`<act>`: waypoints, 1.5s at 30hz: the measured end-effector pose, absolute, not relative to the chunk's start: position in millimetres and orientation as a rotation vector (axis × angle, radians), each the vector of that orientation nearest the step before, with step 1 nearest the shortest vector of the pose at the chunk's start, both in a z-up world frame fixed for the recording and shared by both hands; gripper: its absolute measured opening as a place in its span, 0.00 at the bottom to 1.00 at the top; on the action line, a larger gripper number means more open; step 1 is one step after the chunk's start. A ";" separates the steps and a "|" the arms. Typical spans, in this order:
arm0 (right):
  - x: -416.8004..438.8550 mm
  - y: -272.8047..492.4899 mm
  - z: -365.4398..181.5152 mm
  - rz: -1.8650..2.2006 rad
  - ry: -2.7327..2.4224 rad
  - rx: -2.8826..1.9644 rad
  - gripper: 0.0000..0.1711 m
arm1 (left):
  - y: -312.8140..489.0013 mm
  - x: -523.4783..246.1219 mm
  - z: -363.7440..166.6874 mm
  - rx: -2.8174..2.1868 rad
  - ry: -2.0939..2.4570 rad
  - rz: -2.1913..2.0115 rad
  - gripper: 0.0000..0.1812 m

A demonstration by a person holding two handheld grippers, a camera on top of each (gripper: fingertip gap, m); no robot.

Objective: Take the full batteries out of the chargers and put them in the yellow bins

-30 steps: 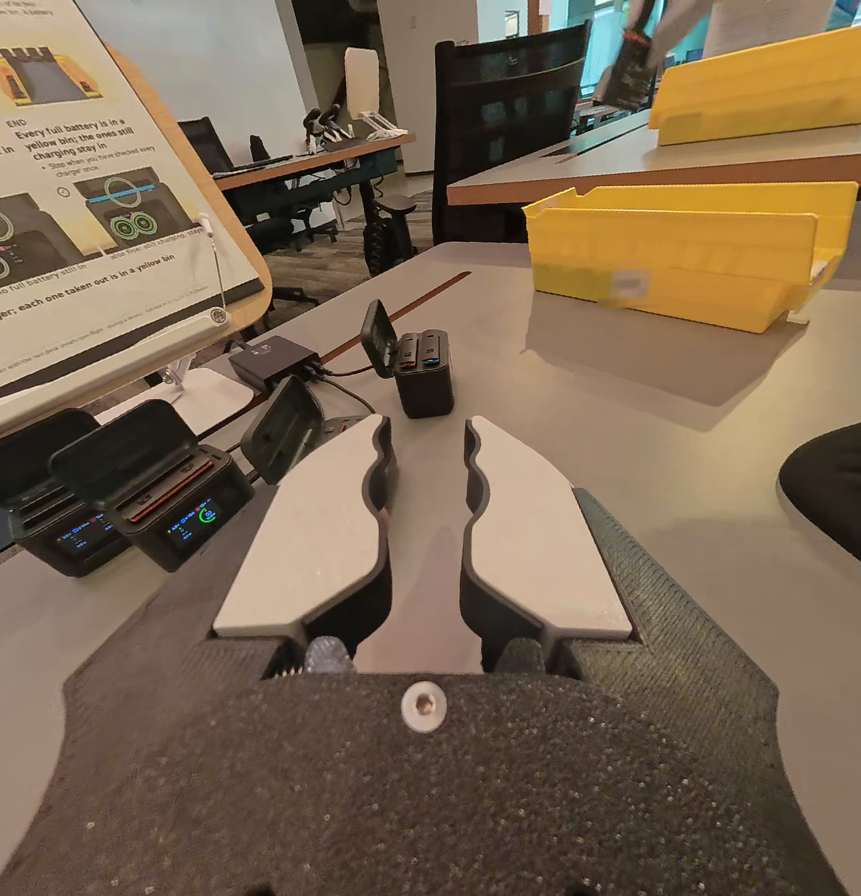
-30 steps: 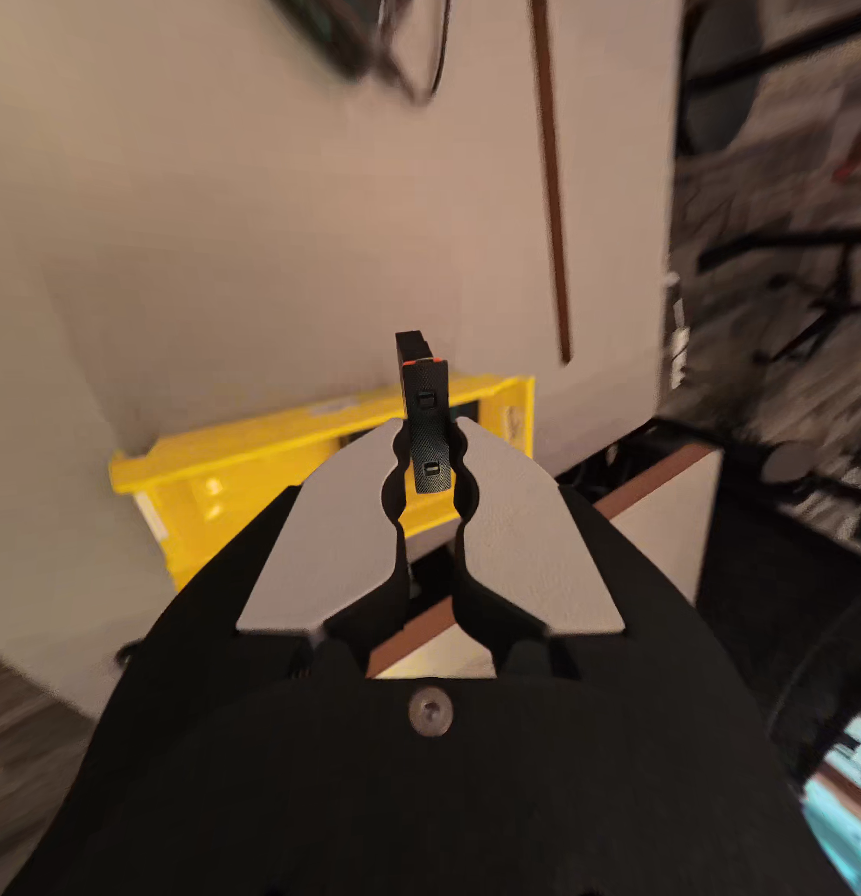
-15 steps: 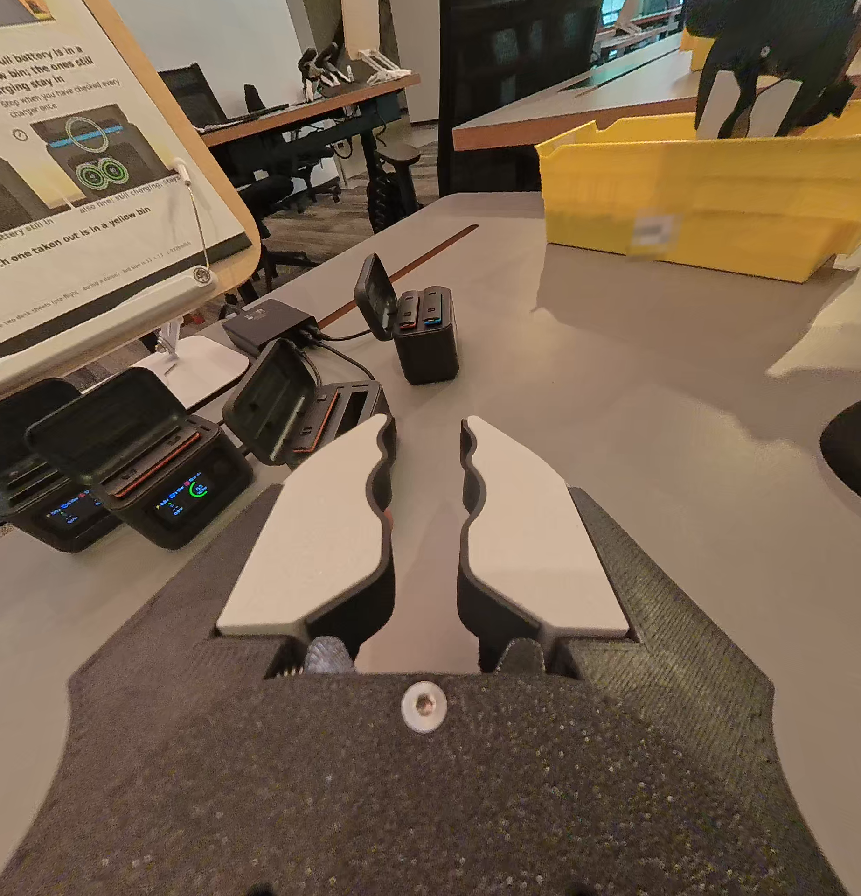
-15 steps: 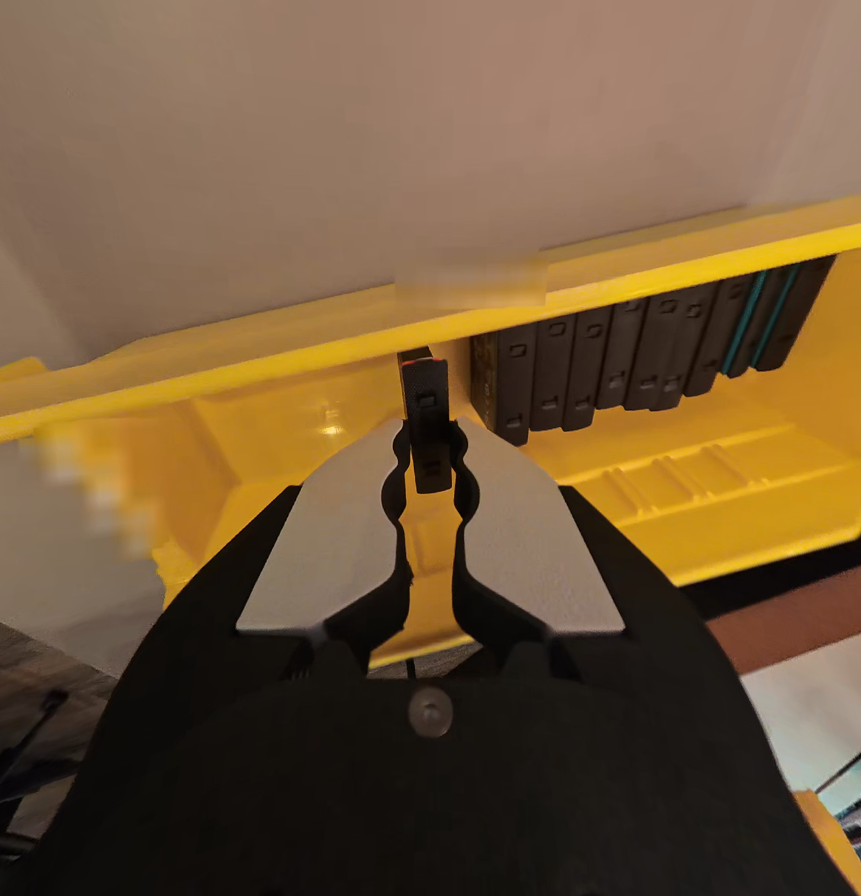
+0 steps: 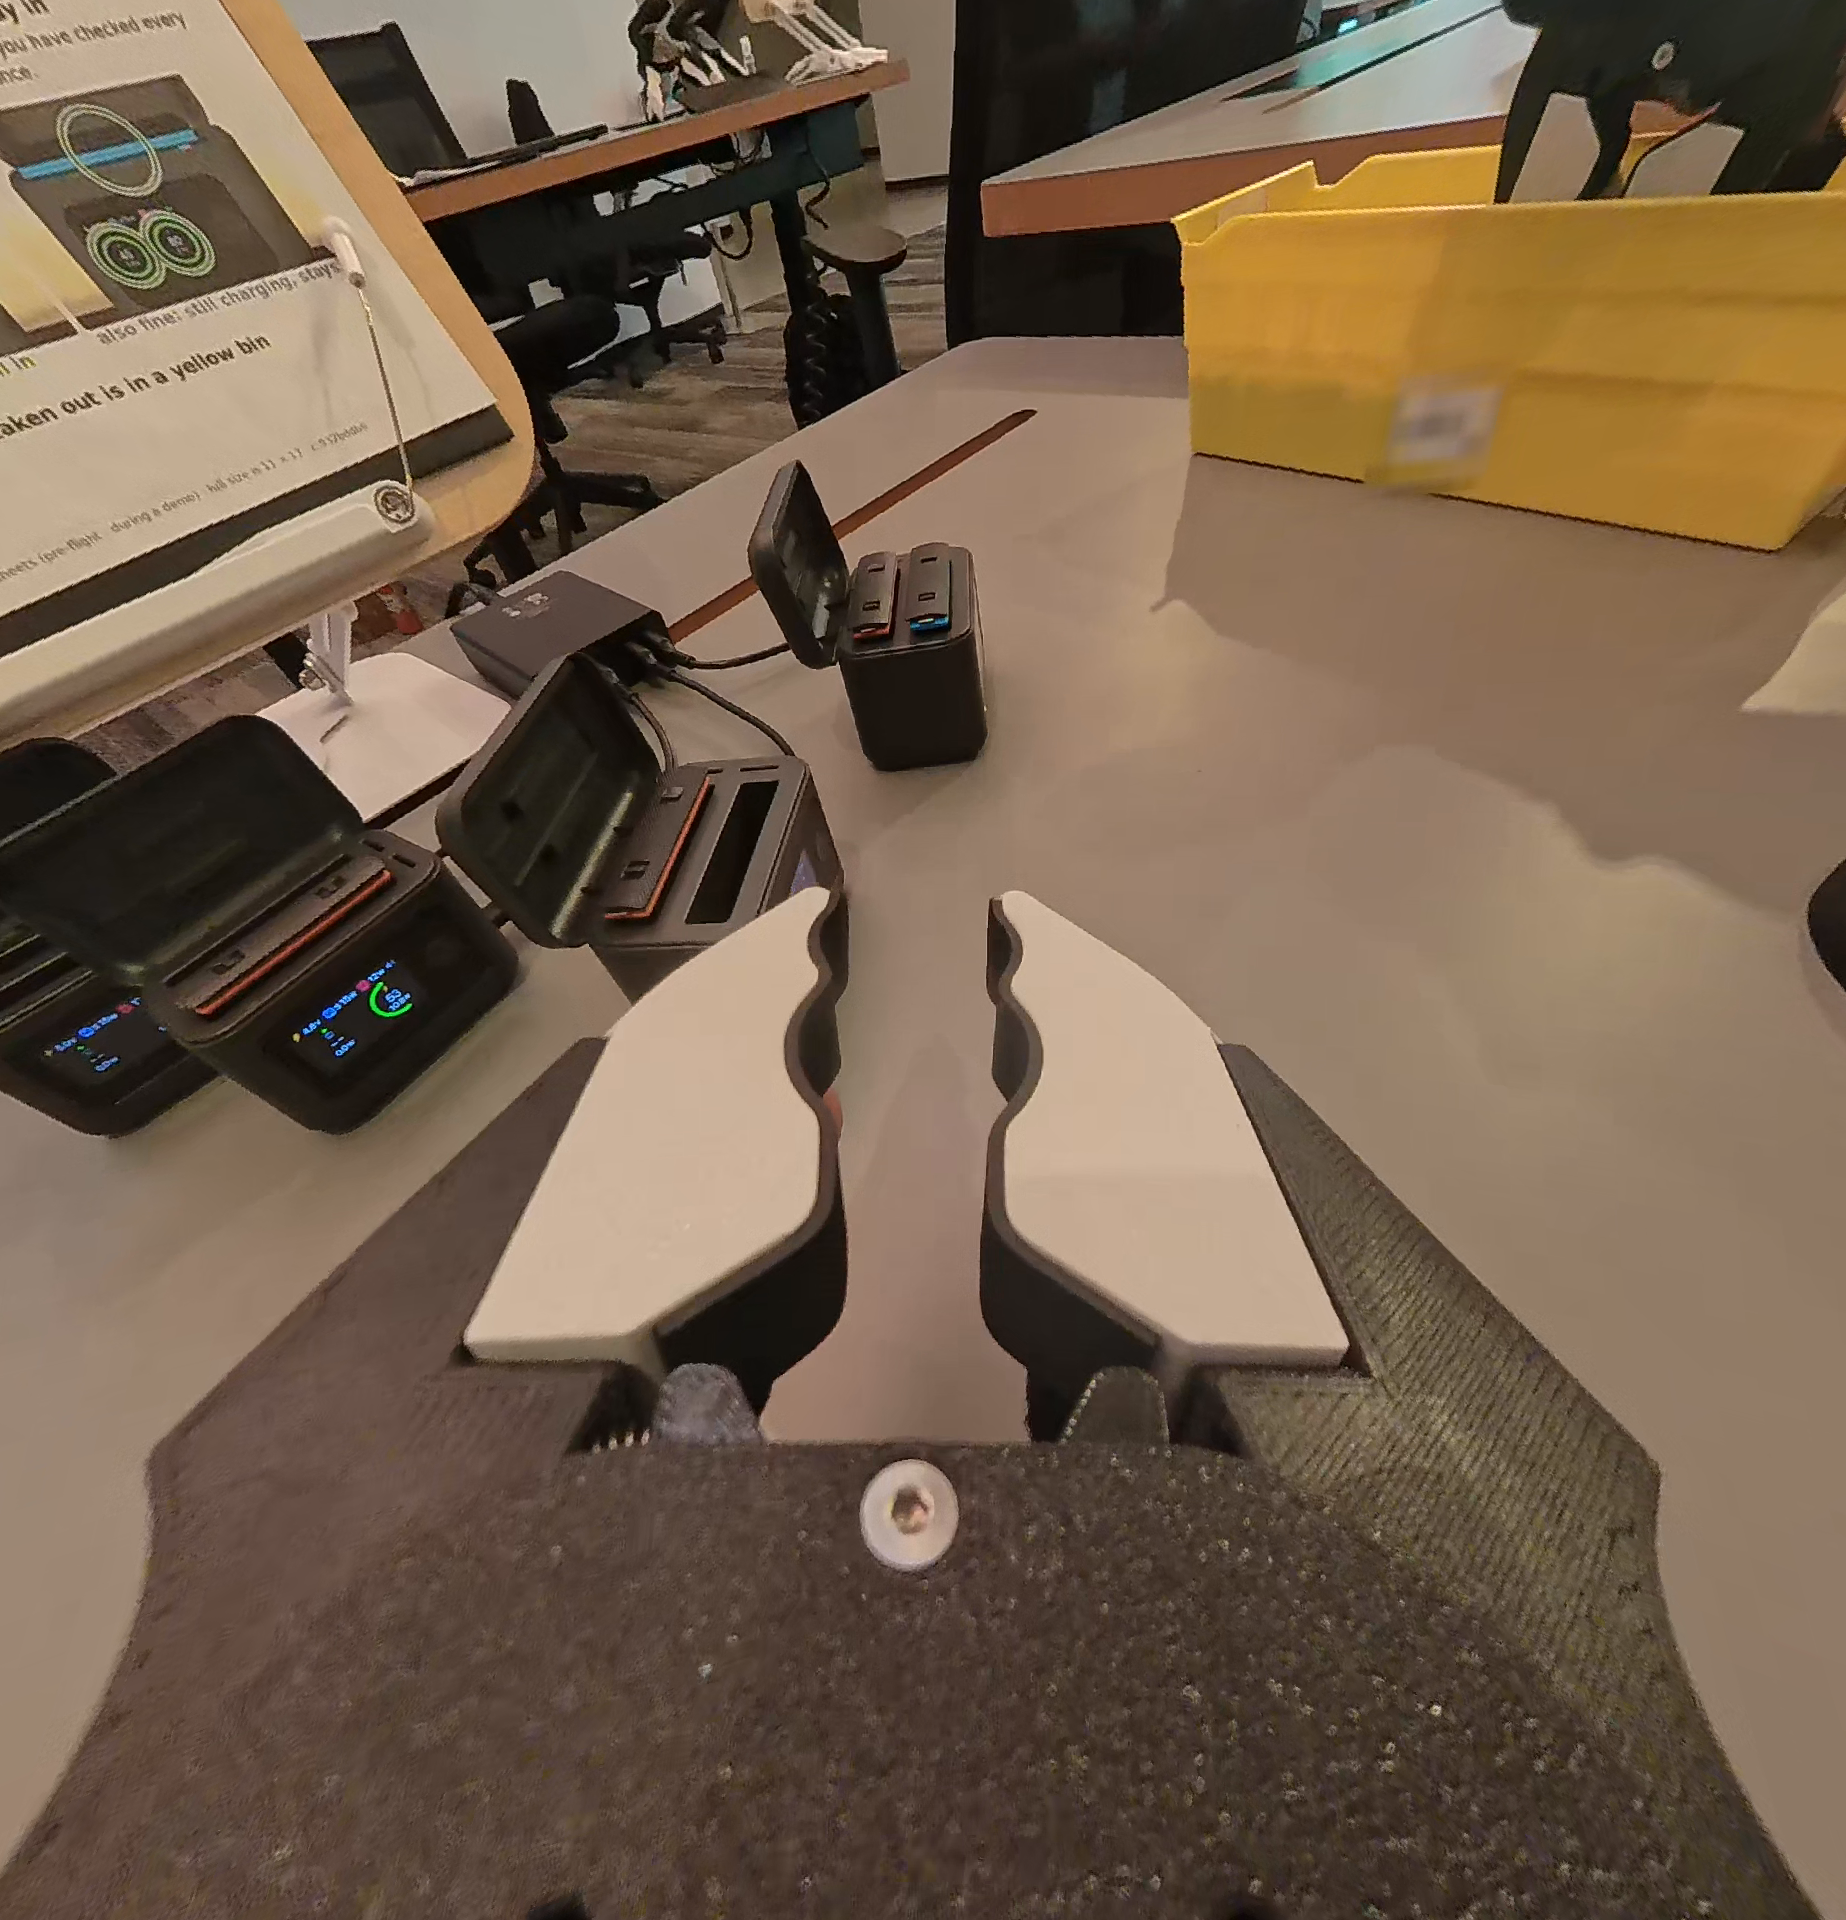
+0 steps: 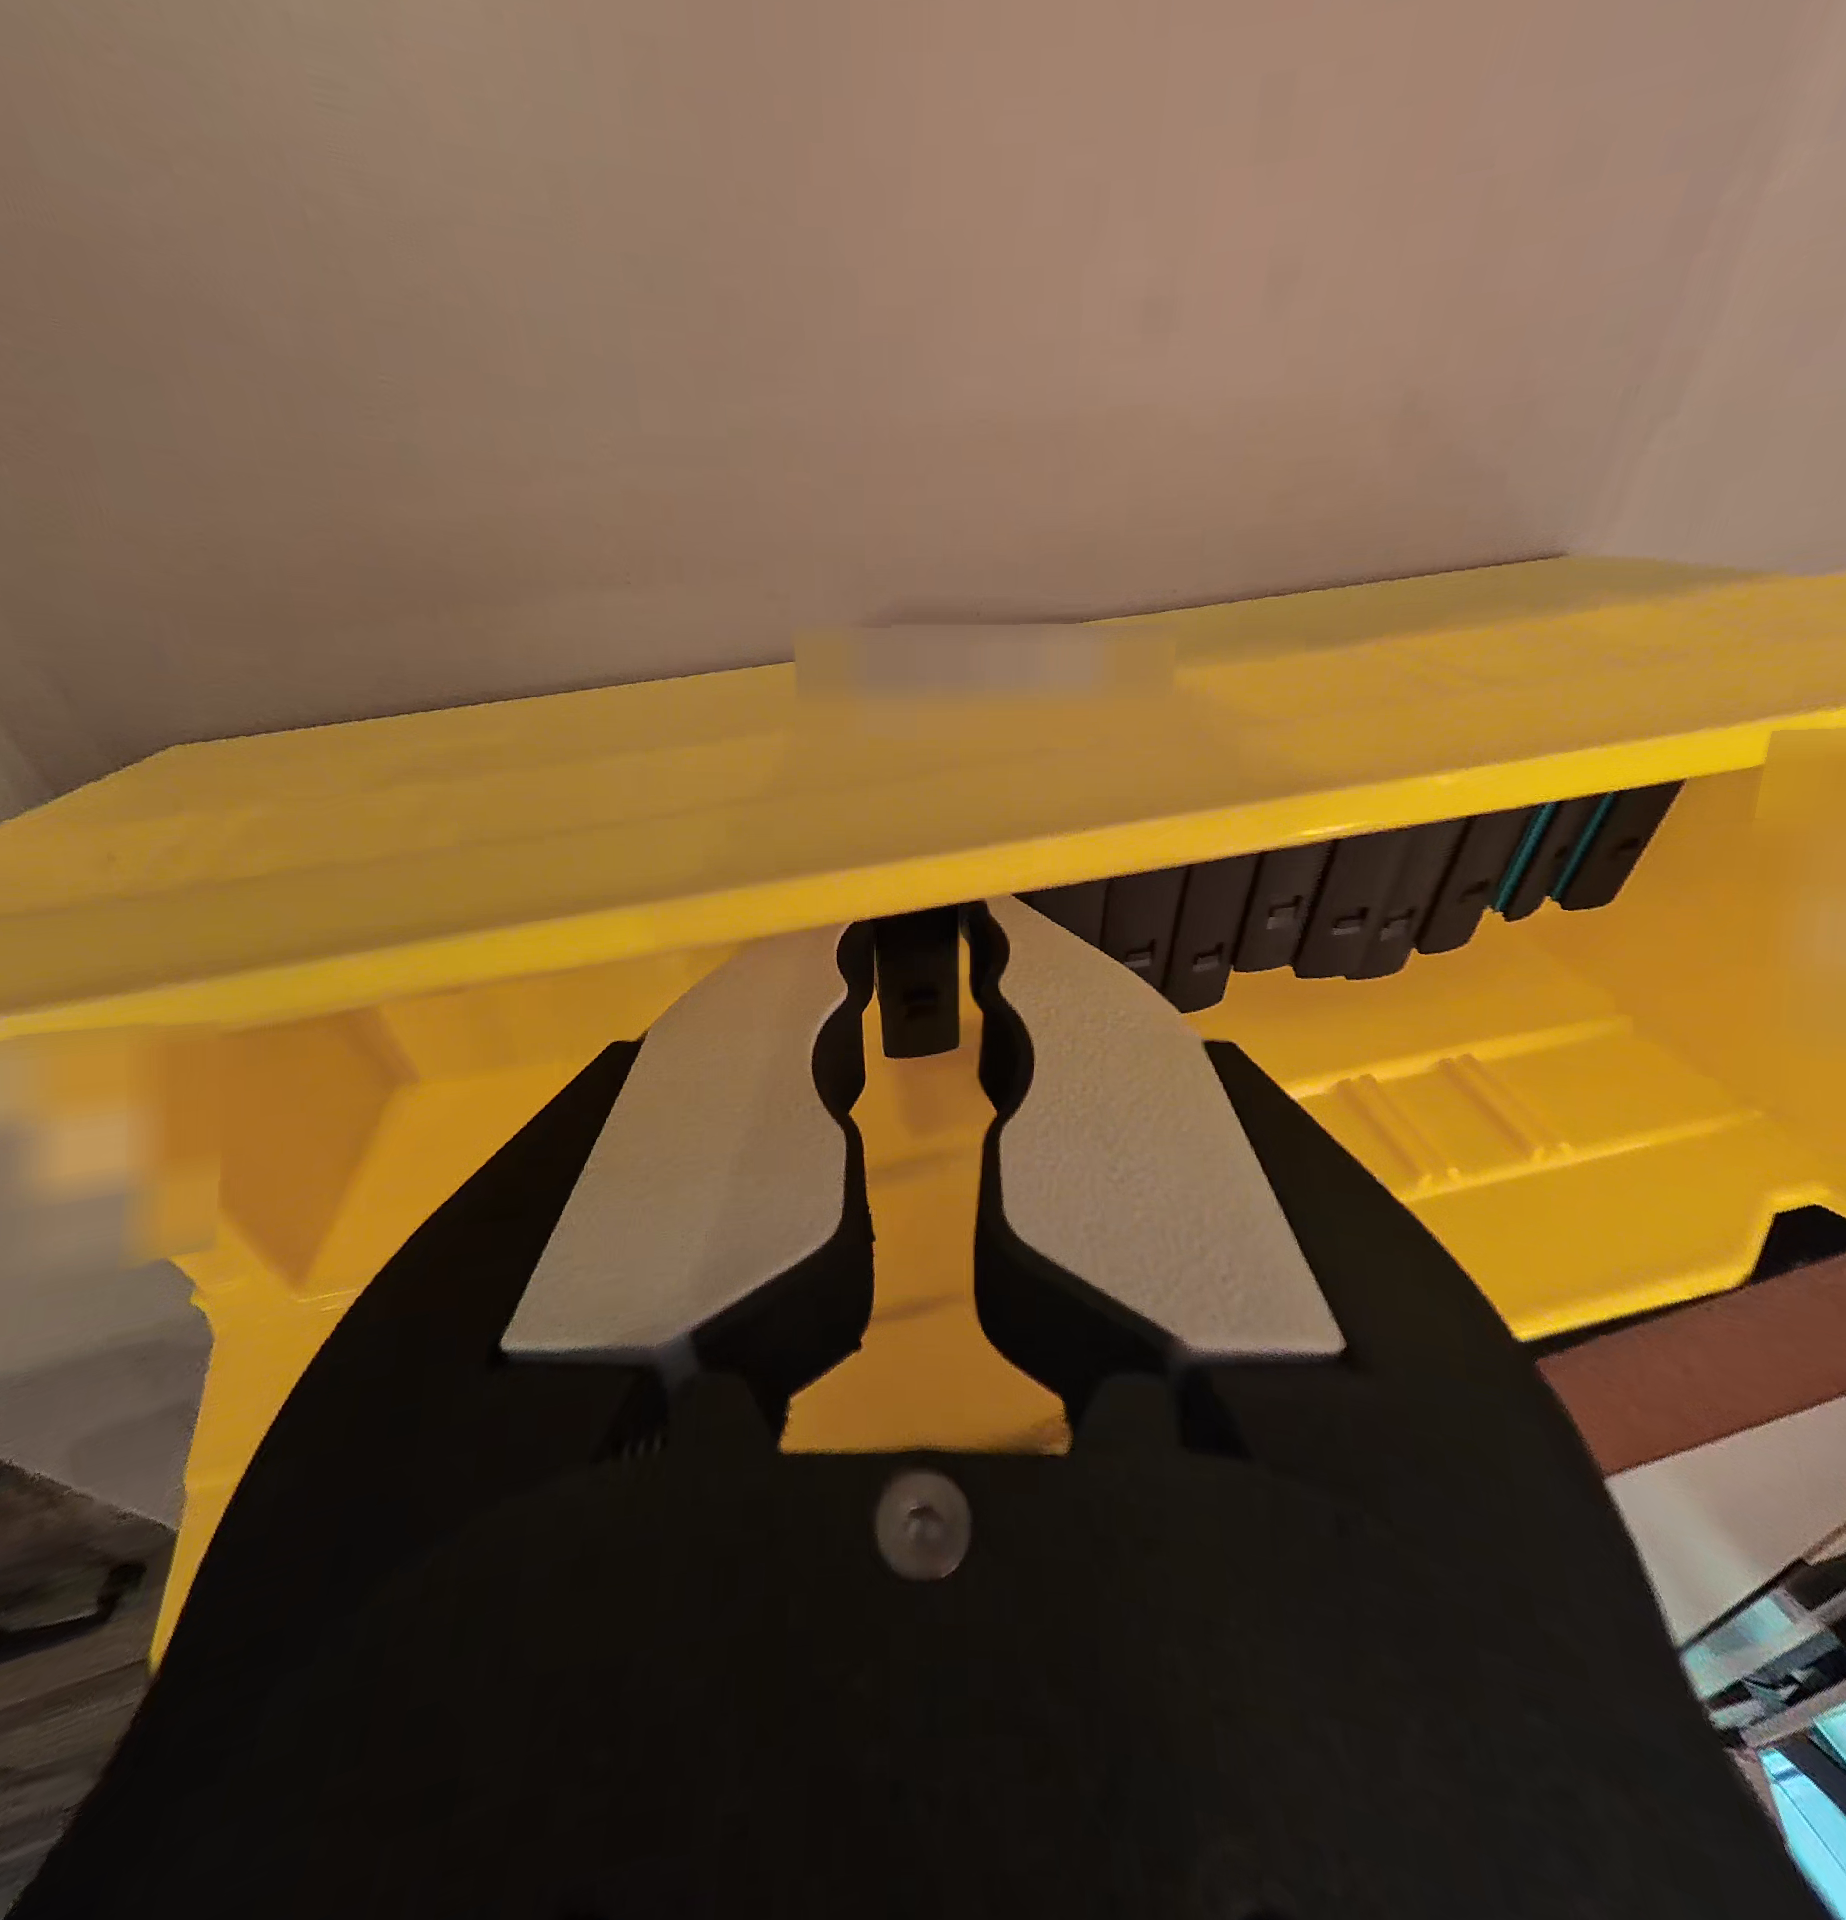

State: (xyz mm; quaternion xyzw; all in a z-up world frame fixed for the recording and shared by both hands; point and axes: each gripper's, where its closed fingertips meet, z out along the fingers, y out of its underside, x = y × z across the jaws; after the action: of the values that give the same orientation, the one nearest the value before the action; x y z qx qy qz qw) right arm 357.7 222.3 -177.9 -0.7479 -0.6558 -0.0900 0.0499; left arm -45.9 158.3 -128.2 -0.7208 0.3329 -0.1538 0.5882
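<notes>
Your right gripper (image 6: 917,940) pinches a black battery (image 6: 917,1003) between its fingertips, the fingers closed onto its sides, and it reaches down into the yellow bin (image 6: 690,821), with the battery's far end hidden behind the bin's front wall. Just to the right of it a row of batteries (image 6: 1355,914) stands packed against that same wall, two at the far right edged in teal. You look to be at the placing step: the battery seems to be at or near the bin floor, though contact cannot be told from here. The next move calls for setting it down beside the row, spreading the fingers only enough to free it, and lifting straight out so you do not knock its neighbours. Your left gripper (image 5: 908,914) hangs low over the grey table (image 5: 1366,935), angled forward and slightly down, its fingers spread and holding nothing. Just ahead to its left sits an open charger (image 5: 680,842) with one slot bare and an orange-edged battery beside it; further left are two more open chargers with lit screens (image 5: 358,1013), and beyond stands a smaller charger (image 5: 914,665) holding two batteries. Judging from that, the left is poised for the next pick
</notes>
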 end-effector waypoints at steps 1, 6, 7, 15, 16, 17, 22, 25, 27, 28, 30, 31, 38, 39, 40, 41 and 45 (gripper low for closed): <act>356.6 222.8 -176.3 -0.271 -1.990 -2.277 0.10 | 158.2 -45.9 -128.9 -1.682 0.777 -0.359 0.14; 351.5 225.3 -162.1 -0.260 -1.959 -2.268 0.13 | 159.0 -46.4 -131.2 -1.688 0.780 -0.353 0.14; 350.5 227.0 -156.9 -0.268 -1.951 -2.261 0.13 | 159.4 -47.1 -131.2 -1.689 0.778 -0.350 0.14; 304.3 263.8 -67.5 -0.320 -1.699 -2.040 0.13 | 165.6 -57.2 -133.0 -1.711 0.741 -0.317 0.14; 292.2 267.6 -55.7 -0.315 -1.658 -2.005 0.13 | 167.0 -58.9 -134.1 -1.718 0.735 -0.311 0.14; 278.8 270.0 -45.4 -0.300 -1.620 -1.975 0.13 | 168.4 -60.6 -135.4 -1.727 0.728 -0.305 0.14; 193.5 259.7 -24.4 -0.075 -1.491 -1.880 0.18 | 176.0 -70.5 -143.4 -1.776 0.688 -0.272 0.19; 142.5 248.6 -29.1 0.064 -1.439 -1.814 0.21 | 181.0 -75.1 -148.4 -1.808 0.662 -0.264 0.25; 116.4 243.7 -38.5 0.135 -1.399 -1.795 0.24 | 186.6 -77.0 -155.5 -1.848 0.653 -0.255 0.29; 106.1 243.0 -44.6 0.167 -1.375 -1.793 0.26 | 191.0 -77.9 -159.8 -1.871 0.655 -0.241 0.31; 91.8 245.7 -59.7 0.217 -1.315 -1.813 0.30 | 201.7 -78.2 -169.7 -1.921 0.678 -0.211 0.34; 87.1 248.7 -68.7 0.237 -1.281 -1.832 0.32 | 206.3 -77.1 -176.0 -1.956 0.695 -0.207 0.36; 87.2 272.9 -140.7 0.252 -1.124 -1.987 0.48 | 231.2 -72.5 -187.9 -2.036 0.707 -0.180 0.40; 89.0 275.9 -149.7 0.274 -1.097 -2.016 0.50 | 232.8 -72.6 -188.0 -2.038 0.704 -0.177 0.40; 90.5 279.3 -157.8 0.294 -1.070 -2.039 0.51 | 233.6 -72.6 -188.6 -2.041 0.704 -0.174 0.40; 91.5 282.4 -164.8 0.312 -1.046 -2.057 0.53 | 234.3 -72.9 -189.2 -2.044 0.703 -0.169 0.39; 86.6 294.8 -180.2 0.352 -0.966 -2.065 0.55 | 238.2 -73.7 -189.9 -2.048 0.695 -0.152 0.39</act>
State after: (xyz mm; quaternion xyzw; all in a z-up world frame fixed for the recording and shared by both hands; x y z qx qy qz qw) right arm 86.6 294.8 -180.2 -0.8183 -0.3830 0.1397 0.4053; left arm -73.7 238.2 -189.9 -0.8349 0.2833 -0.0621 0.4677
